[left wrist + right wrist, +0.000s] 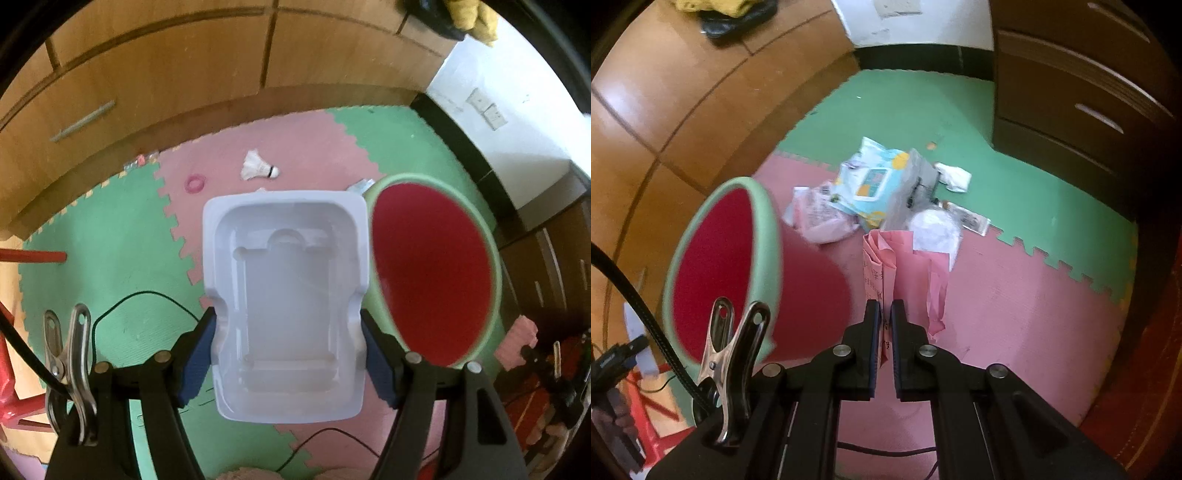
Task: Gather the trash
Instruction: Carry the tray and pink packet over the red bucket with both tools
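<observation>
**Both grippers loaded, bin beside them**

Left gripper (288, 354) clamps a white plastic tray (286, 295); right gripper (884, 325) is pinched together on pink paper (905, 273). Neither is in the red bin (432, 273) yet. Left to collect: wrapper pile (871, 184), shuttlecock (258, 167), pink ring (195, 182) on the foam mat (110, 240), near the wooden cabinets (147, 81).

glossy white plastic tray (286, 306), creased pink paper (905, 273), matt foam mat (1015, 295)
</observation>
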`<state>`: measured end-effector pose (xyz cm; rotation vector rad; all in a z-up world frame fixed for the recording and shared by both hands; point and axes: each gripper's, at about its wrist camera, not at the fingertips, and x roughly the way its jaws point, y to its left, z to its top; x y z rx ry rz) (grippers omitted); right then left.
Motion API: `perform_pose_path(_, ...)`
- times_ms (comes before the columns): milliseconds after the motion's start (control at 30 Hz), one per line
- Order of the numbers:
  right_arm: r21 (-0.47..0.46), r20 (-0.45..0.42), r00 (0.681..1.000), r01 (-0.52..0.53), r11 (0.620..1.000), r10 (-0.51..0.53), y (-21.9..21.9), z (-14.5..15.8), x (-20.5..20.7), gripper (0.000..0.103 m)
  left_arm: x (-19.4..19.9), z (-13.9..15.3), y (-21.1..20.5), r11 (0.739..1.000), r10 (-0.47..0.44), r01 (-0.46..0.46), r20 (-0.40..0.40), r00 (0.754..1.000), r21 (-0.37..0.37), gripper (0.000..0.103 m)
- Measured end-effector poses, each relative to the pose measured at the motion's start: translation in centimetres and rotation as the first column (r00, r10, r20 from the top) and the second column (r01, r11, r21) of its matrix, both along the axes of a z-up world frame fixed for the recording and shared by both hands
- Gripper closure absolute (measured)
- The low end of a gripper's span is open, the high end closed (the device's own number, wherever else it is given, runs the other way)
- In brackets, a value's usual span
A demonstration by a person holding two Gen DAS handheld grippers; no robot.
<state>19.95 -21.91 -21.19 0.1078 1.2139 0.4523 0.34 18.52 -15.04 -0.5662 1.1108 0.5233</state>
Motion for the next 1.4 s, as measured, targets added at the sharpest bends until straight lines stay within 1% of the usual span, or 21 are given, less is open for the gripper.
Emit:
perform_pose_path(233, 0.086, 0.043, 0.995, -0.094, 0.992, 0.091, 1.2, 4.8, -1.4, 0.096, 0.8, 4.9, -2.1, 1.0, 0.006, -0.007, 0.061, 0.998, 0.008, 0.028)
perform_pose_path(300, 0.115, 0.054, 0.992, -0.123, 0.986, 0.118, 1.7, 5.9, -1.6, 0.096, 1.3, 6.2, -3.0, 1.0, 0.004, -0.005, 0.071, 0.997, 0.021, 0.028)
perform_pose_path(467, 0.179, 0.098, 0.974, -0.219, 0.959, 0.205, 2.8, 9.0, -1.9, 0.096, 3.3, 8.9, -5.2, 0.998, -0.048, 0.045, 0.088, 0.995, 0.04, 0.028)
perform_pose_path(533, 0.204, 0.113, 0.968, -0.242, 0.949, 0.222, 3.0, 9.7, -2.4, 0.096, 4.2, 9.7, -6.0, 0.996, -0.077, 0.074, 0.085, 0.993, 0.044, 0.028)
perform_pose_path(600, 0.232, 0.114, 0.969, -0.241, 0.942, 0.22, 3.2, 10.1, -2.7, 0.096, 4.9, 10.3, -6.9, 0.993, -0.107, 0.103, 0.08, 0.991, 0.054, 0.028)
perform_pose_path(667, 0.269, 0.098, 0.974, -0.224, 0.937, 0.204, 3.5, 10.1, -2.8, 0.096, 5.8, 10.9, -7.5, 0.989, -0.136, 0.132, 0.075, 0.988, 0.064, 0.028)
perform_pose_path(767, 0.299, 0.085, 0.976, -0.216, 0.93, 0.199, 3.8, 10.6, -2.9, 0.096, 7.1, 11.6, -8.3, 0.982, -0.182, 0.177, 0.074, 0.98, 0.072, 0.028)
perform_pose_path(867, 0.296, 0.11, 0.973, -0.227, 0.928, 0.203, 4.1, 11.5, -2.8, 0.096, 8.3, 11.4, -8.8, 0.972, -0.227, 0.221, 0.073, 0.971, 0.078, 0.027)
perform_pose_path(967, 0.299, 0.106, 0.976, -0.212, 0.93, 0.188, 4.4, 11.7, -2.4, 0.096, 9.9, 10.2, -9.0, 0.964, -0.266, 0.263, 0.062, 0.962, 0.05, 0.028)
perform_pose_path(1100, 0.278, 0.103, 0.979, -0.197, 0.94, 0.174, 5.3, 11.6, -2.4, 0.096, 11.9, 7.7, -9.1, 0.948, -0.319, 0.319, 0.035, 0.947, 0.002, 0.028)
perform_pose_path(1267, 0.253, 0.062, 0.988, -0.152, 0.956, 0.141, 6.9, 10.2, -2.3, 0.096, 13.8, 4.3, -9.2, 0.915, -0.402, 0.403, -0.039, 0.915, 0.007, 0.027)
perform_pose_path(1400, 0.223, 0.046, 0.989, -0.149, 0.963, 0.142, 8.3, 9.7, -2.3, 0.096, 14.3, 2.4, -8.8, 0.906, -0.423, 0.423, -0.062, 0.904, -0.004, 0.027)
